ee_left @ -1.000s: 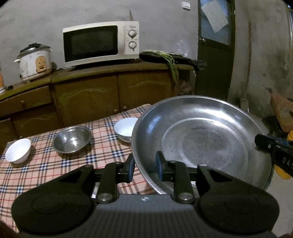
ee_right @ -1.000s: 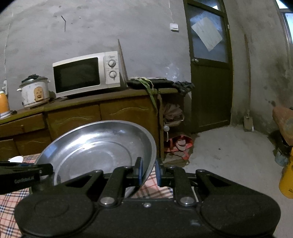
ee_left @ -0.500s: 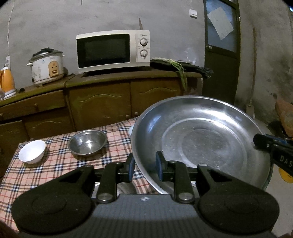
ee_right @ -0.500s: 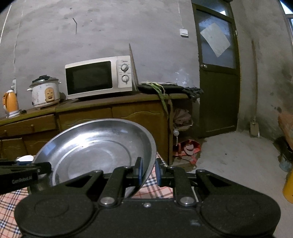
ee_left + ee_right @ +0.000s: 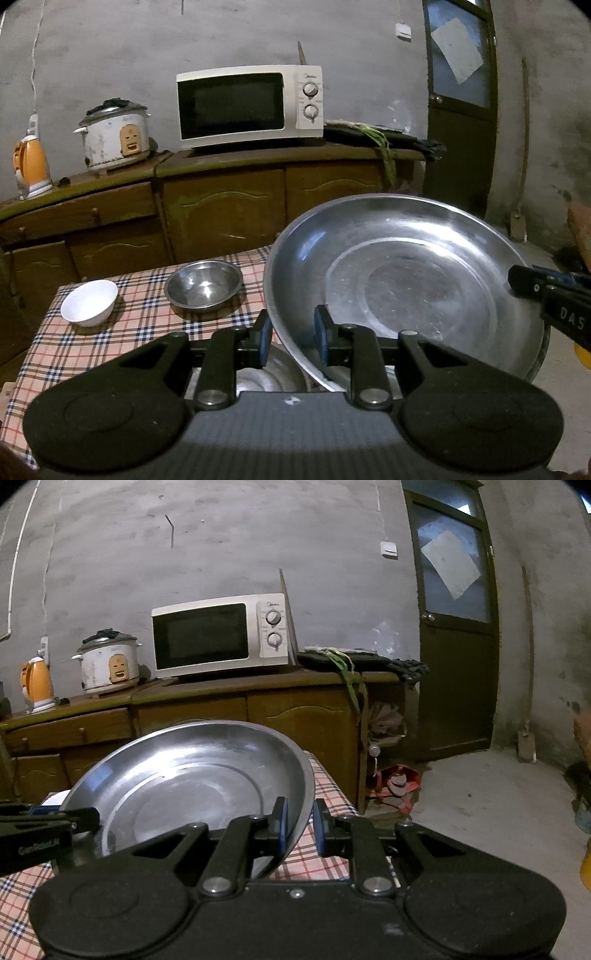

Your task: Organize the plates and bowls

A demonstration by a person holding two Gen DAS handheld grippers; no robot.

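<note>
A large shallow steel basin [image 5: 399, 288] hangs tilted above the table's right end, carried between both grippers. My left gripper [image 5: 291, 332] is shut on the basin's left rim. My right gripper [image 5: 300, 823] is shut on the right rim of the basin [image 5: 192, 786], and it shows as a black finger [image 5: 546, 295] at the far rim in the left wrist view. A small steel bowl [image 5: 203, 284] and a white bowl [image 5: 88, 302] sit on the checked tablecloth [image 5: 129, 332]. Another steel dish [image 5: 273, 373] lies under my left gripper, mostly hidden.
Behind the table runs a wooden cabinet [image 5: 221, 206] with a microwave [image 5: 247, 105], a rice cooker [image 5: 114, 134] and an orange kettle [image 5: 31, 166] on top. A dark door [image 5: 458, 646] and bare concrete floor [image 5: 480, 805] lie to the right.
Both grippers have carried the basin leftward and slightly up, so the table and cabinet slid right in both views. The second white bowl by the basin's left rim is now hidden.
</note>
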